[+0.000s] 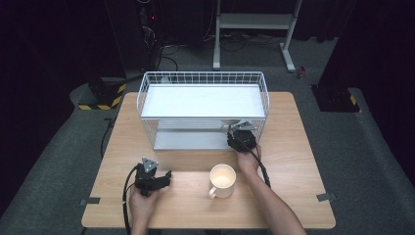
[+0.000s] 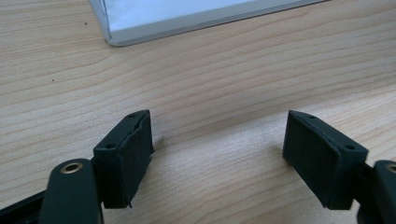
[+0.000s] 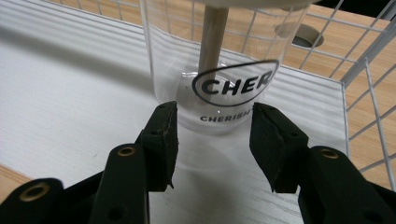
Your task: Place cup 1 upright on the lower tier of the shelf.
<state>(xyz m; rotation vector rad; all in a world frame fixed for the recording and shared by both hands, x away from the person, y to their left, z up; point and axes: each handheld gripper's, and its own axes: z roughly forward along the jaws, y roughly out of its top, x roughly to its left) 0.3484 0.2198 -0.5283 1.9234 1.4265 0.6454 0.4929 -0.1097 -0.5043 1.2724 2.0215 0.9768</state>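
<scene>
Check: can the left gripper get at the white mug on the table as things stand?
Probably yes. The left gripper sits open on the table, jaws turned toward the white mug, with bare wood between them. The mug's handle faces the person's side.

Glass cup (image 3: 212,70) cut off at the top edge of the right gripper view; lettering on it only partly legible, cut short by the curve. In the high view, same cup largely hidden under the rack's upper shelf (image 1: 203,100) and behind the right gripper (image 1: 240,134). Rack base (image 2: 187,18) cropped by the left gripper view's top edge. Contact between pads and glass impossible to tell.
</scene>
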